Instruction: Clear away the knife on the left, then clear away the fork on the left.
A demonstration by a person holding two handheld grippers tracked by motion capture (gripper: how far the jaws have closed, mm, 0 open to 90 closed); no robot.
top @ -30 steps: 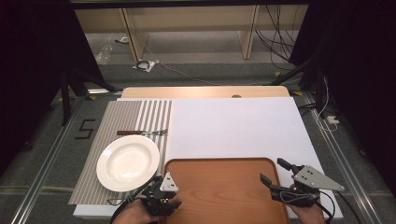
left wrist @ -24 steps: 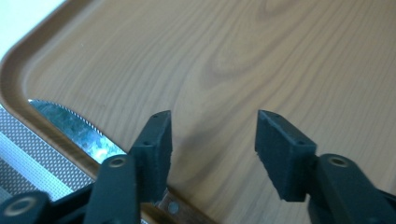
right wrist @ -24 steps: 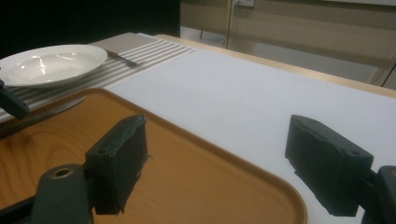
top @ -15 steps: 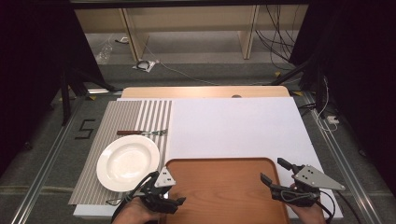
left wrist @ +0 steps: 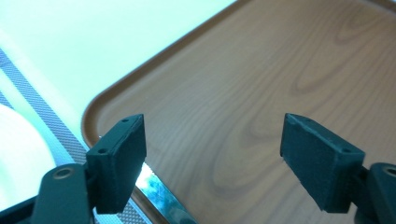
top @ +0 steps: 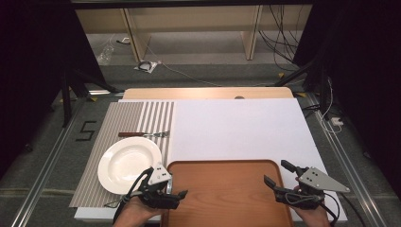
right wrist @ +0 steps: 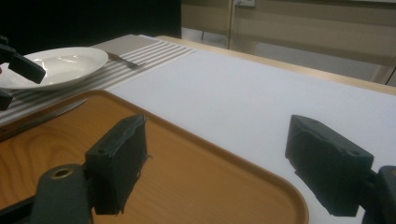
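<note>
Left claw [left wrist: 212, 154] wide over tray's [top: 227, 198] left rim (knife [left wrist: 161, 198] beneath). Right claw [right wrist: 233, 170] wide, empty, at right rim

tray [top: 227, 194]: brown wood-grain, rounded corners, raised rim, lying flat and bare at the near edge of the tabletop, about the middle.
knife [left wrist: 159, 193]: shiny metal, lying flat just beside the tray's left rim, near the near-left corner of the tray.

White plate [top: 126, 162] and fork [top: 144, 135] on striped placemat [top: 132, 116]
</note>
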